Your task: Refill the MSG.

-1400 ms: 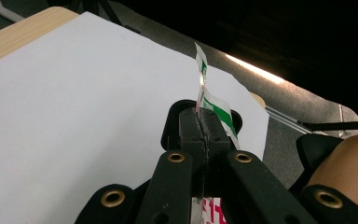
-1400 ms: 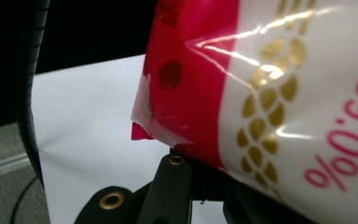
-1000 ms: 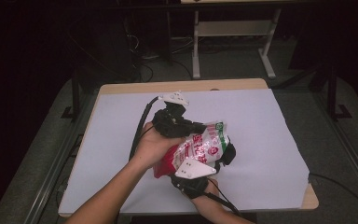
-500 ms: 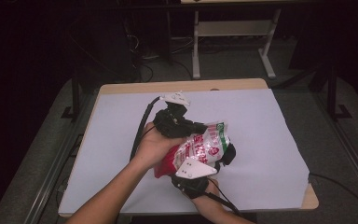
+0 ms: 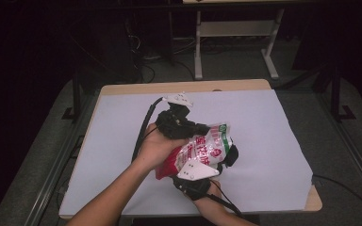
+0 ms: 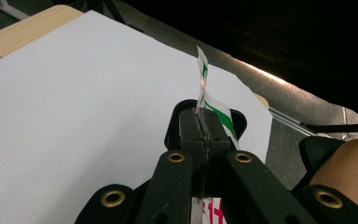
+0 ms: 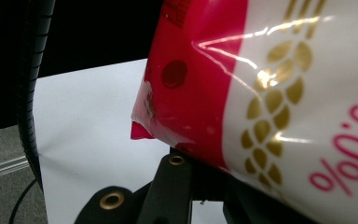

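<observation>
High view: a red, white and green bag (image 5: pixel 202 150) sits held above the white sheet (image 5: pixel 264 127) that covers the table (image 5: pixel 184 87), a little toward six o'clock from the sheet's middle. The left gripper (image 5: pixel 202 131) comes at the bag from ten o'clock, carried by the left hand (image 5: pixel 158 146), its cable (image 5: pixel 143 127) looping off toward nine o'clock. The right gripper (image 5: pixel 226 157) comes from six o'clock under the bag, its grey plate (image 5: pixel 198 170) lying against the bag's lower face. Left gripper view: the two black jaws are pressed flat together with the bag's thin green-and-white edge (image 6: pixel 205 86) pinched between them and standing up past their tips toward twelve o'clock, over the sheet (image 6: pixel 74 93). Right gripper view: the bag's red and white face with gold wheat ears (image 7: pixel 270 93) hangs close in front at two o'clock and hides the jaw tips; the jaws read as closed on the bag's lower part, though the pinch itself is covered. A black cable (image 7: pixel 28 93) runs down at nine o'clock.
</observation>
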A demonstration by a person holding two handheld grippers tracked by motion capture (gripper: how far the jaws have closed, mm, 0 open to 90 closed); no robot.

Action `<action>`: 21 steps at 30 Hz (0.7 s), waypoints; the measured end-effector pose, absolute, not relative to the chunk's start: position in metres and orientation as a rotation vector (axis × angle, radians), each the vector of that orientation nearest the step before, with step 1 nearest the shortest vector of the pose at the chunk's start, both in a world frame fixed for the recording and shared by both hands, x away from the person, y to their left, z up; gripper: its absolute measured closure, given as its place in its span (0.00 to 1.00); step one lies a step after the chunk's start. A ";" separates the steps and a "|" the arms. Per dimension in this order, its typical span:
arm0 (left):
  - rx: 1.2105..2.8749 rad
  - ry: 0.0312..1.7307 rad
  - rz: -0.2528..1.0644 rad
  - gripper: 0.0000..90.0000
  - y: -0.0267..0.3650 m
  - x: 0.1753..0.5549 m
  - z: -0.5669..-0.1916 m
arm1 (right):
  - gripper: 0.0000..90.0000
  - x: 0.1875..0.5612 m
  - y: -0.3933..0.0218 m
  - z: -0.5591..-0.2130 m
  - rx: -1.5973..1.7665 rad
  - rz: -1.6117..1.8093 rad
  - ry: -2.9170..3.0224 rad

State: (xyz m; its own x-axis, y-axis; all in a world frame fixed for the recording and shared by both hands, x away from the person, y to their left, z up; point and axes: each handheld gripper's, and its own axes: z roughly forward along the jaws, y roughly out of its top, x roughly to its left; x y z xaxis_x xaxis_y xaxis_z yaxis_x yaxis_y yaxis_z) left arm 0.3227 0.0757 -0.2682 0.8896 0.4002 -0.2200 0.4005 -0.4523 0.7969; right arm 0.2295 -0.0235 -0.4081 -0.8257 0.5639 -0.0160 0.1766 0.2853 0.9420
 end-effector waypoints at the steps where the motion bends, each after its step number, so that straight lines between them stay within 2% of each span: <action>1: 2.093 0.573 0.002 1.00 0.076 0.323 -0.268 | 1.00 0.230 -0.024 -0.408 0.669 1.554 2.214; 21: 2.105 0.579 0.005 1.00 0.071 0.323 -0.267 | 1.00 0.231 -0.025 -0.407 0.677 1.573 2.210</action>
State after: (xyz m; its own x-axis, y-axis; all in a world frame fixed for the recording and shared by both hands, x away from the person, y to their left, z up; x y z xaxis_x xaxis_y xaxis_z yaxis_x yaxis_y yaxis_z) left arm 0.3234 0.0713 -0.2666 0.8892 0.4047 -0.2135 0.4009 -0.4641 0.7899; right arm 0.2309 -0.0251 -0.4068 -0.8271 0.5620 -0.0035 0.1809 0.2721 0.9451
